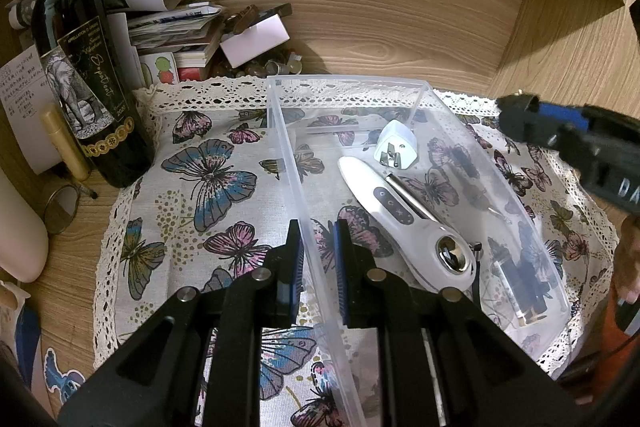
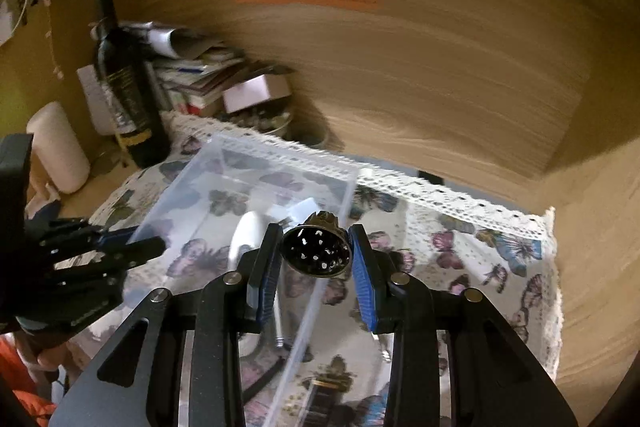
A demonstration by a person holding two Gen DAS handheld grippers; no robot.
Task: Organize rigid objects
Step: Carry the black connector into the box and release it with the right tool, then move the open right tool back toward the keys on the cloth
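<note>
A clear plastic bin (image 1: 288, 147) stands on the butterfly cloth (image 1: 208, 171). Inside lie a white plug adapter (image 1: 396, 145), a white handheld device with buttons (image 1: 404, 215) and dark tubes (image 1: 528, 267). My left gripper (image 1: 318, 247) straddles the bin's left wall, pads close to it on both sides. My right gripper (image 2: 316, 251) is shut on a dark round metal piece with holes (image 2: 316, 253) and holds it in the air over the bin's right wall (image 2: 344, 199). The right gripper also shows in the left wrist view (image 1: 516, 115) at the right. The right wrist view is blurred.
A dark wine bottle (image 1: 84, 79) stands at the cloth's left, with a stack of papers and books (image 1: 176, 31) and small clutter behind. Wooden walls close the back and right. A small round mirror (image 1: 62, 209) and a gold tube (image 1: 66, 143) lie left.
</note>
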